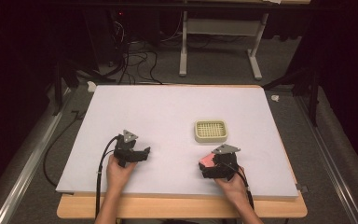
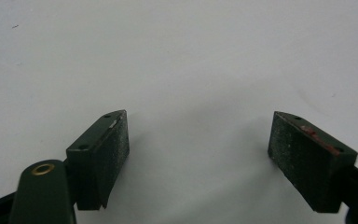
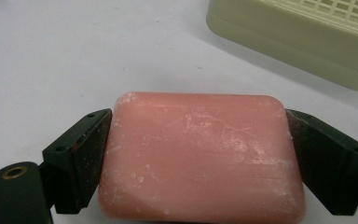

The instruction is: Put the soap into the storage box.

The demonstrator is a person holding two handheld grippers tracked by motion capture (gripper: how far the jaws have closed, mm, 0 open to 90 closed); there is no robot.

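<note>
Right gripper view: a pink soap bar (image 3: 200,156) is being clamped between the jaws of the right tool (image 3: 200,158), just short of the cream soap dish (image 3: 303,42). Carrying appears under way; lifting over the rim is being called for next. The left tool (image 2: 198,149) is being held apart, empty, above the counter (image 2: 168,56).

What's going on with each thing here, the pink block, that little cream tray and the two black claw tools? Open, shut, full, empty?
Pink rectangular bar of soap: clamped between the right gripper's jaws, scuffed white on top.
Cream plastic soap dish with grid top: empty, flat on the white table.
Right gripper: shut on the soap.
Left gripper: open, holding nothing.
</note>
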